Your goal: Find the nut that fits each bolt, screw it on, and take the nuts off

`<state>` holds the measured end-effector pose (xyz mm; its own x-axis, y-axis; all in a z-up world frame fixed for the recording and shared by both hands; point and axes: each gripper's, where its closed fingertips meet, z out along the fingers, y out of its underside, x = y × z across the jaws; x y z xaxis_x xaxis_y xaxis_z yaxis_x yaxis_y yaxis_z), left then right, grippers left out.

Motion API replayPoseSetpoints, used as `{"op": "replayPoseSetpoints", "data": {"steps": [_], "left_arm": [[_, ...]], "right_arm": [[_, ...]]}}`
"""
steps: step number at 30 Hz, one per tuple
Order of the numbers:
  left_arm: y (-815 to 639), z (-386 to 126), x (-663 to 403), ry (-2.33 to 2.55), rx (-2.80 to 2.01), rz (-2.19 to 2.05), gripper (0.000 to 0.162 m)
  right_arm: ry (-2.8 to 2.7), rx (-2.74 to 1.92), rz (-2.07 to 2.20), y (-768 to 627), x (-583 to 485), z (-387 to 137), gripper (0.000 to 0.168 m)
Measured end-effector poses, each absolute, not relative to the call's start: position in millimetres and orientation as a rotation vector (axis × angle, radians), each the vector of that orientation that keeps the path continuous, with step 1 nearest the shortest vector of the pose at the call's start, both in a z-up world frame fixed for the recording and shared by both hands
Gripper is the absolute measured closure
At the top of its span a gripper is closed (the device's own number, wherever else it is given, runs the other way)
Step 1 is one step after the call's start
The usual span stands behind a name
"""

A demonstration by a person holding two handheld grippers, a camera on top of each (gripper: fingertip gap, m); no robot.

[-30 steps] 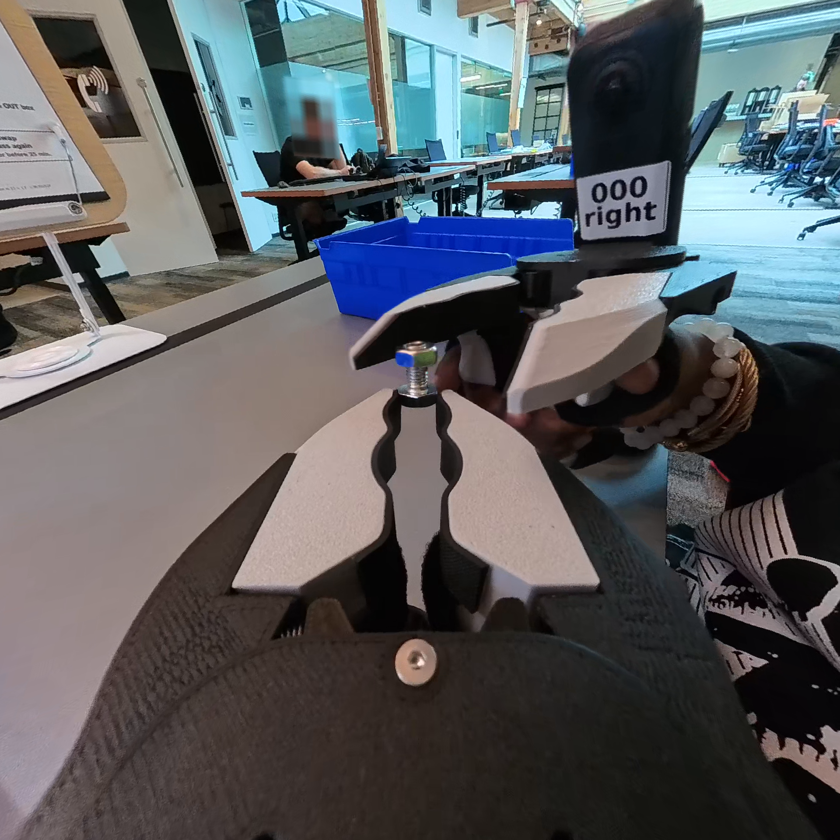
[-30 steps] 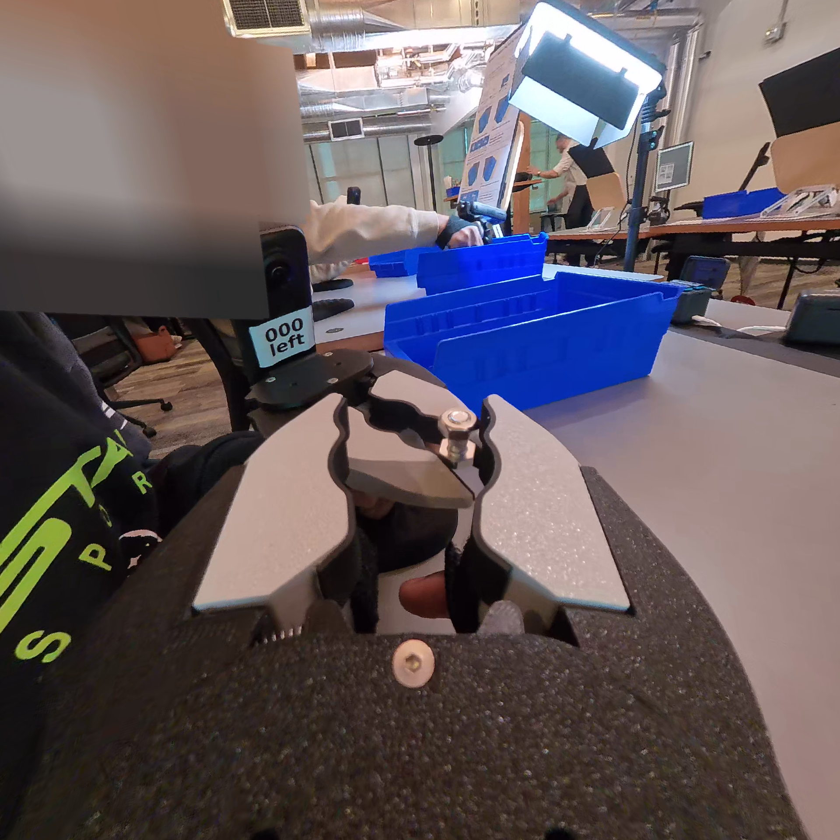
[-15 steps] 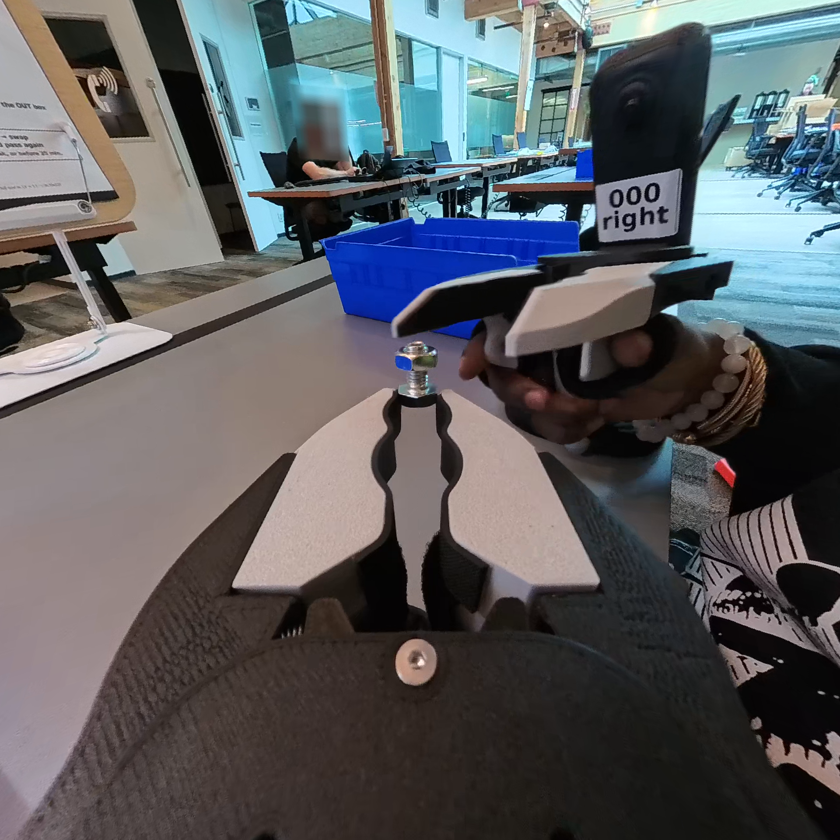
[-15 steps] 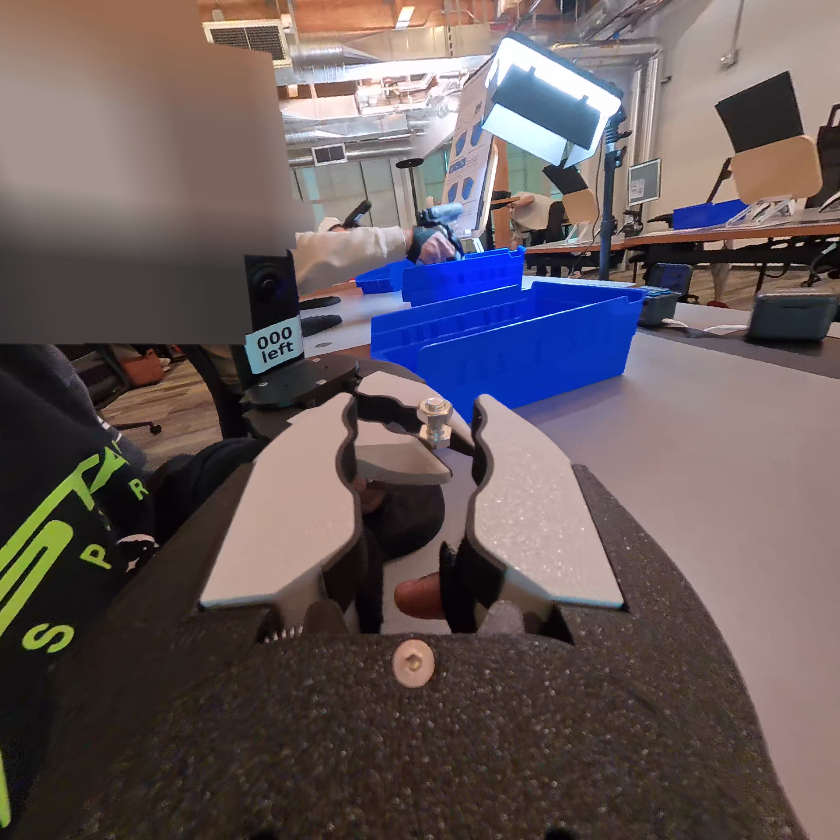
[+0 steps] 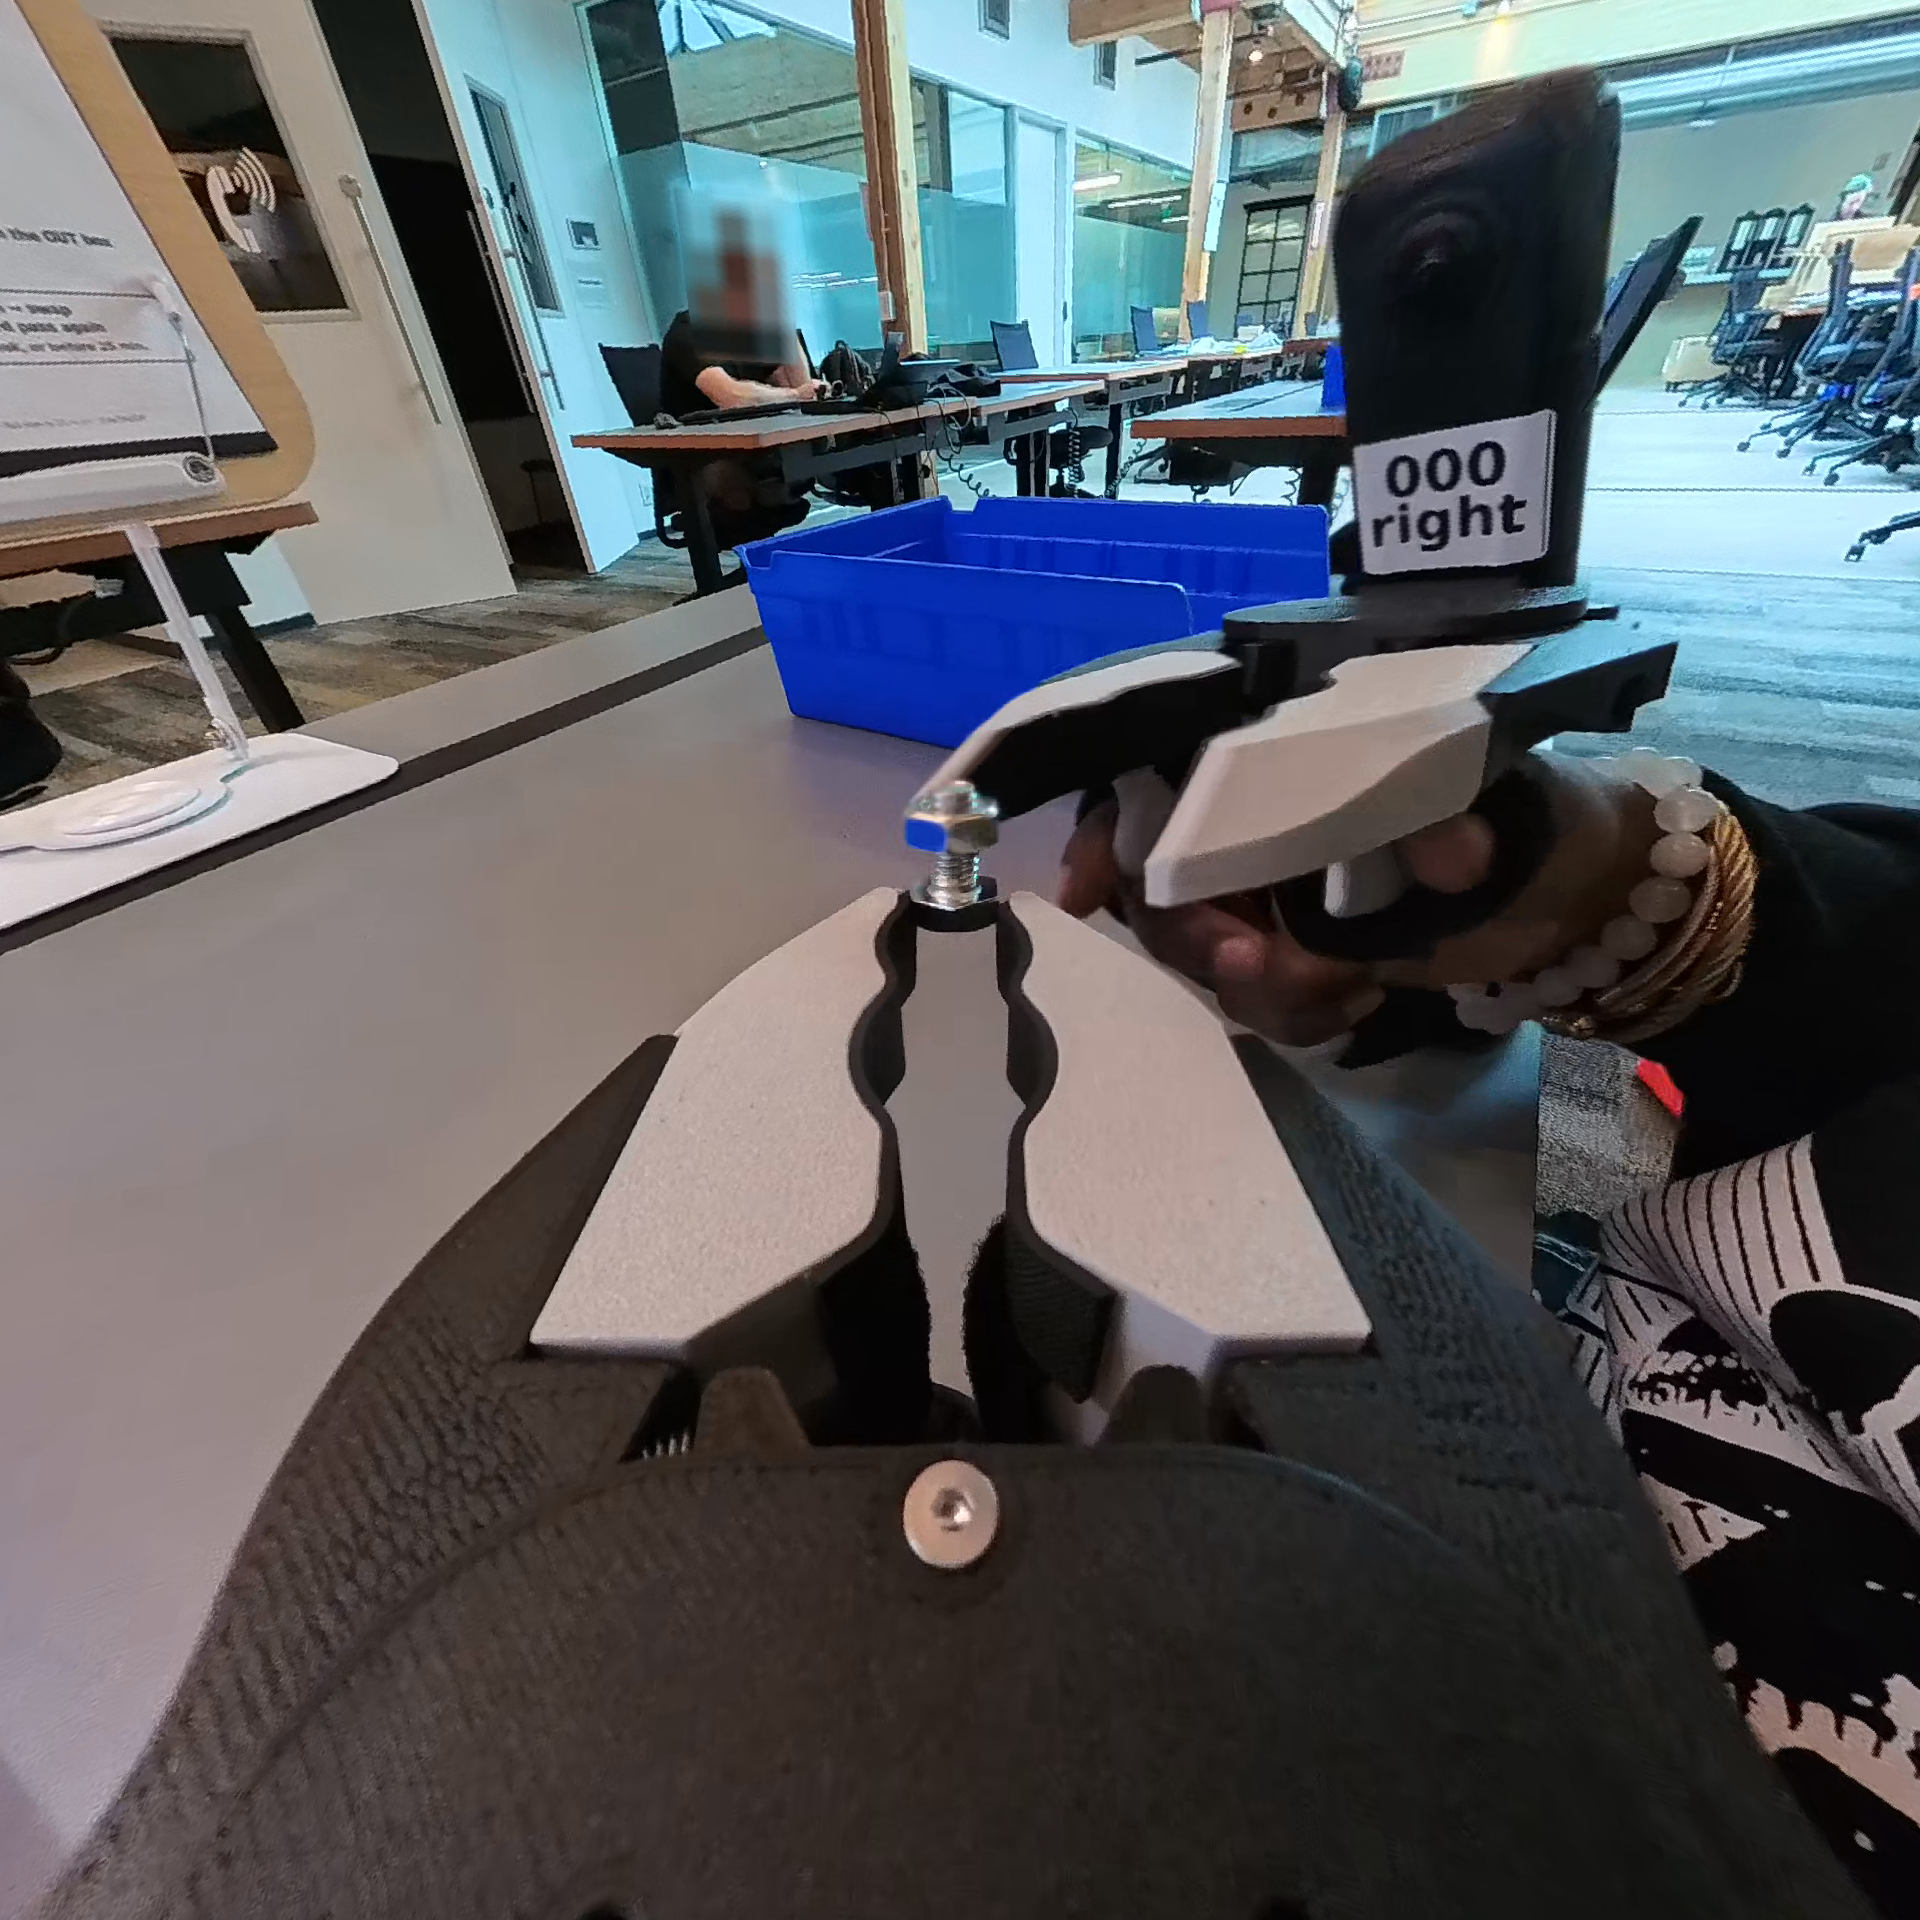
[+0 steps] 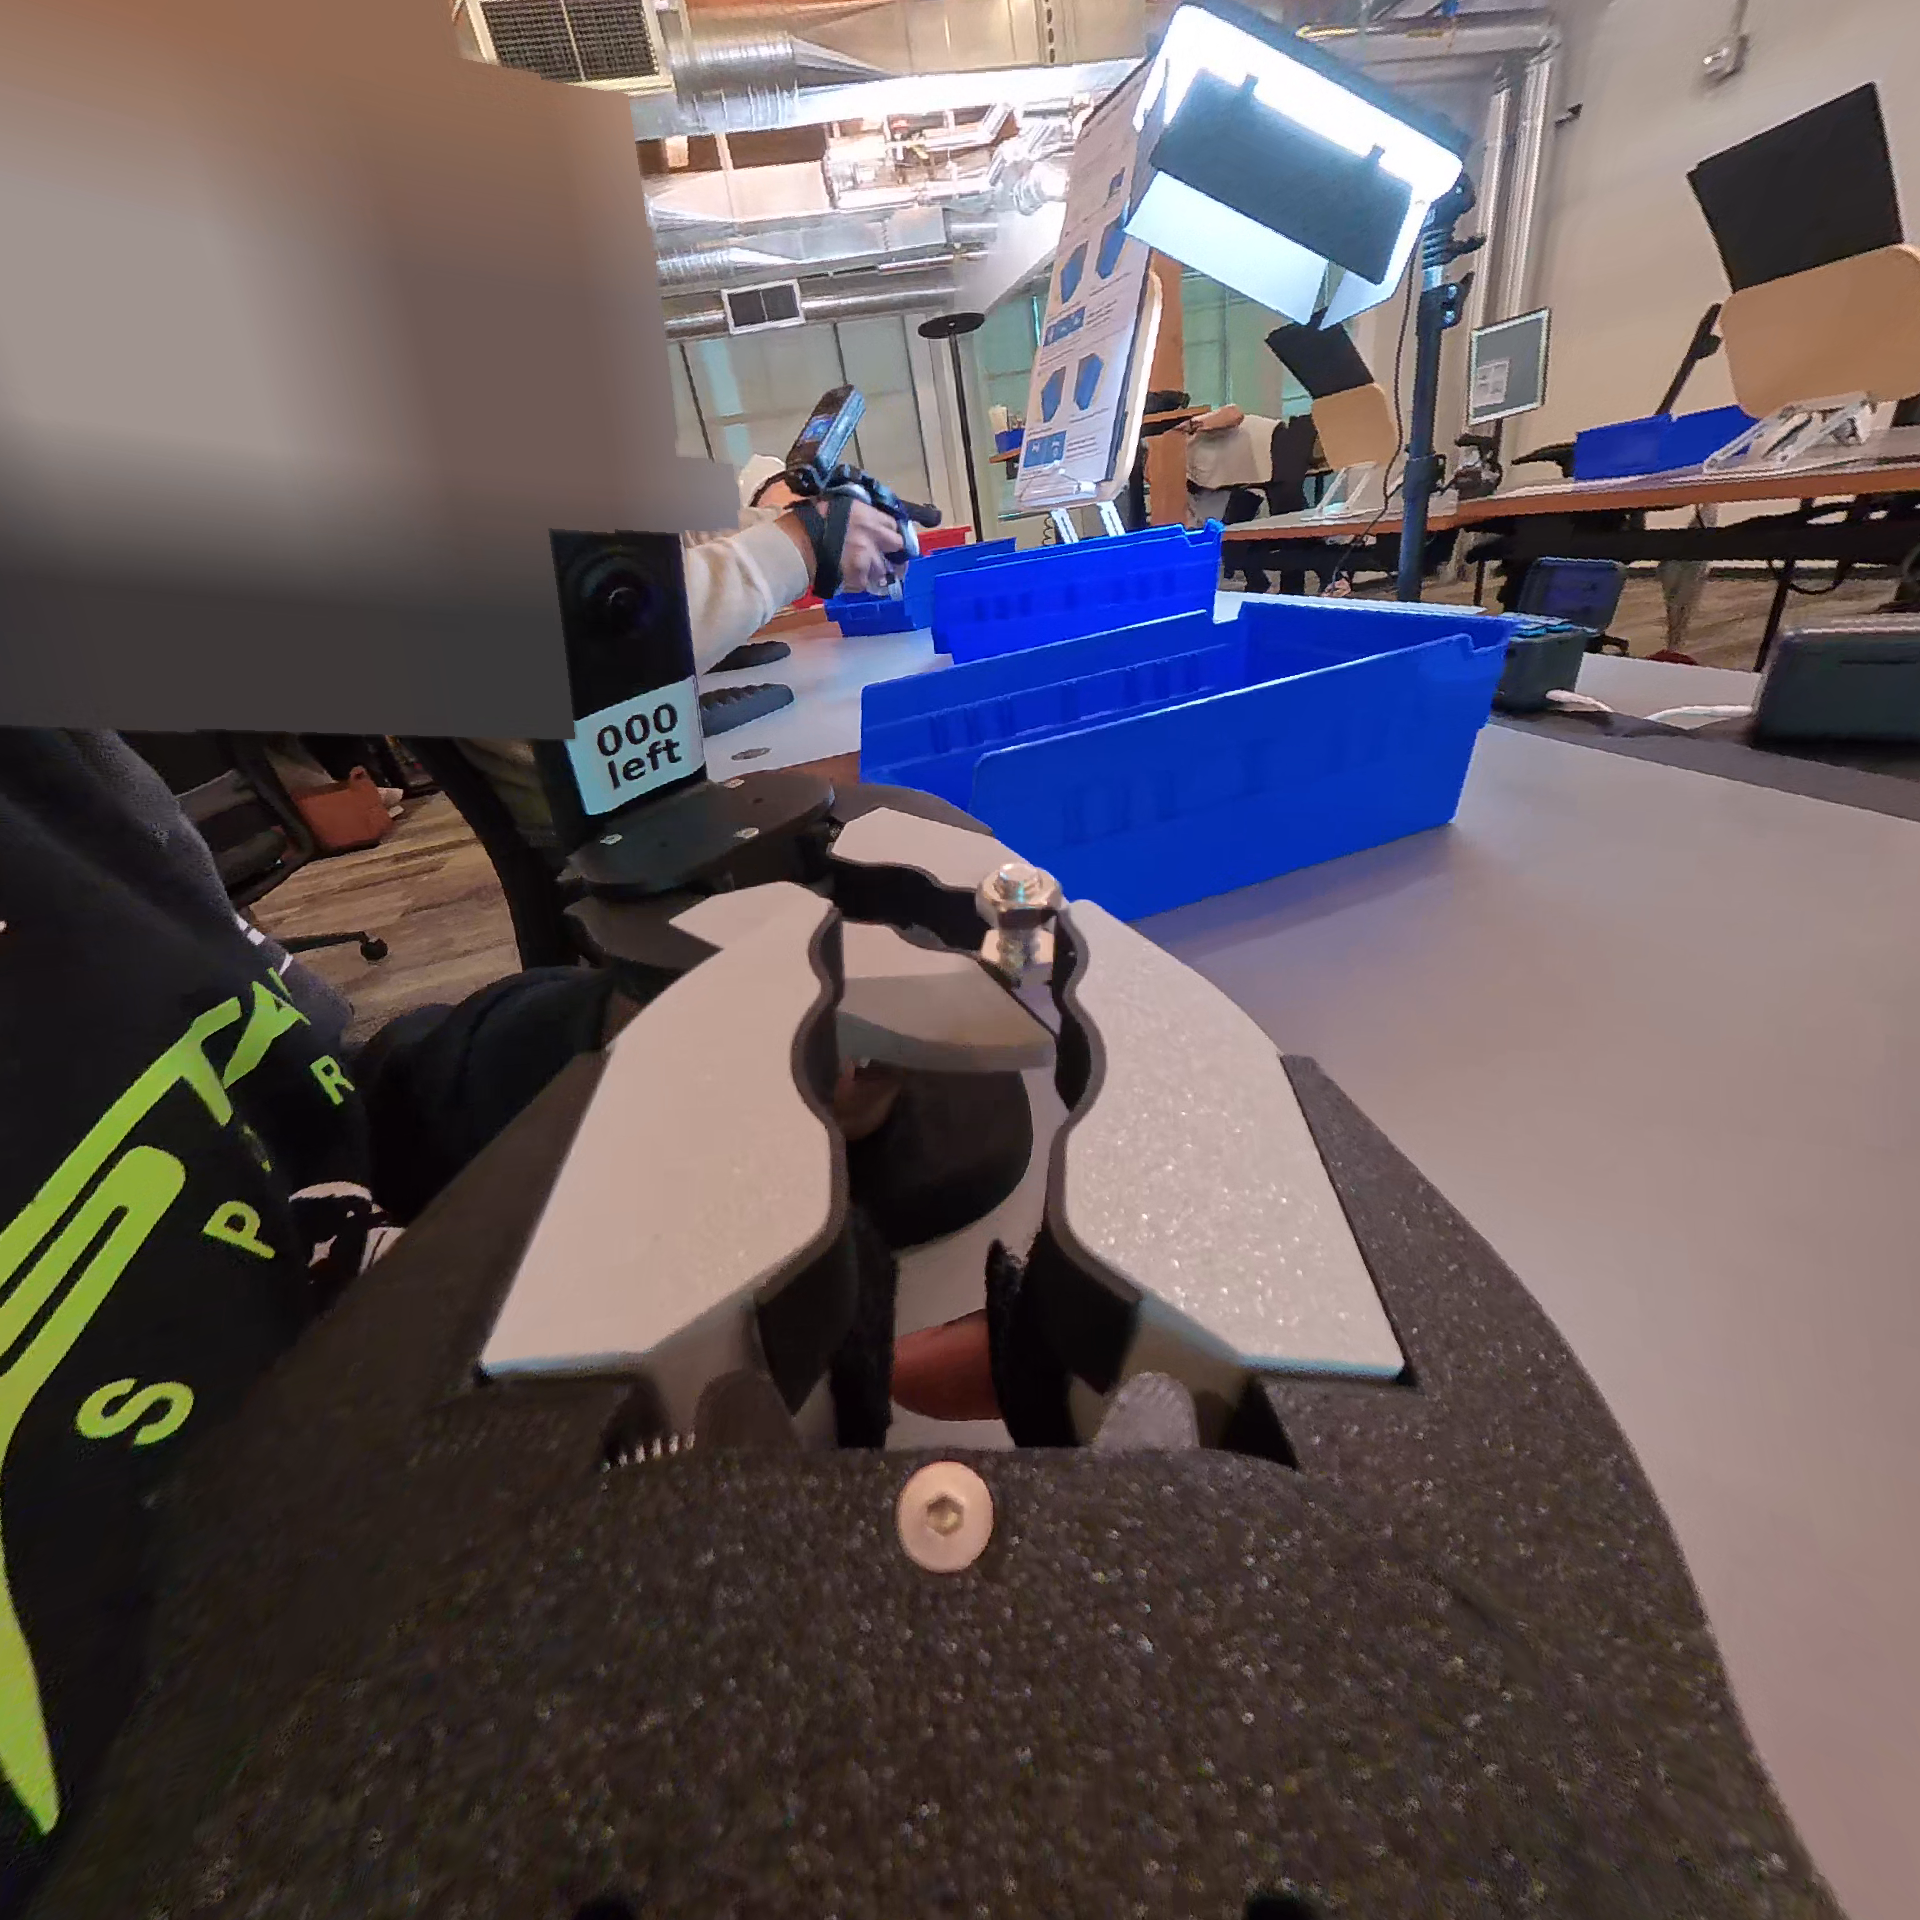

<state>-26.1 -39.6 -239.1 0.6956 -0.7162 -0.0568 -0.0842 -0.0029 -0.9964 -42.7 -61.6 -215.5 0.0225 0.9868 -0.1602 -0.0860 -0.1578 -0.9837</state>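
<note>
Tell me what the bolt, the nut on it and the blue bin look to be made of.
Bolt: bright silvery metal, likely plated steel; its threads glint. Nut: the same shiny metal, its facets mirroring blue. Blue bin: moulded plastic by the look, with a smooth, slightly glossy finish, uniform colour and thin ribbed walls.

Each wrist camera looks forward, close along its own claw, low over the counter [image 5: 312, 1039]; facing each other, both share the bolt [image 5: 953, 862] and blue bin [image 6: 1226, 769].

1. The right gripper [image 5: 971, 805] has come back down from its raised, clear position — one fingertip now touches the nut [image 5: 951, 828].
2. Its fingers [image 5: 1320, 790] have spread wider apart again.
</note>
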Motion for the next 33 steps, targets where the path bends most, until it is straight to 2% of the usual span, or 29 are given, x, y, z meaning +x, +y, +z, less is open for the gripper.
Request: {"op": "replayPoseSetpoints", "data": {"steps": [2,4,5,10,16,20,26,27,30,33], "left_arm": [[-39,-239,-27,0.679,-1.516,-0.564,0.147],[-38,-239,-27,0.677,-1.523,-0.569,0.147],[-38,-239,-27,0.679,-1.522,-0.567,0.147],[-40,-240,-25,0.704,-1.52,-0.557,0.147],[-43,-245,-19,0.759,-1.531,-0.555,0.147],[-41,-244,-21,0.739,-1.538,-0.557,0.147],[-39,-242,-24,0.705,-1.534,-0.555,0.147],[-39,-243,-24,0.707,-1.538,-0.56,0.147],[-39,-244,-23,0.717,-1.539,-0.554,0.147],[-39,-245,-22,0.726,-1.544,-0.547,0.147]], "right_arm": [[-1.052,-1.267,1.347,-63,-36,-216,0.148],[-1.034,-1.242,1.371,-63,-31,-211,0.15],[-1.014,-1.24,1.366,-61,-30,-209,0.149],[-1.013,-1.263,1.33,-54,-42,-213,0.116],[-1.063,-1.245,1.342,-60,-55,-216,0.115],[-1.066,-1.253,1.343,-61,-52,-217,0.123],[-1.03,-1.294,1.344,-53,-34,-218,0.151],[-1.014,-1.288,1.355,-52,-33,-216,0.15],[-0.988,-1.273,1.34,-48,-37,-214,0.128],[-1.038,-1.267,1.33,-53,-45,-216,0.128]]}}
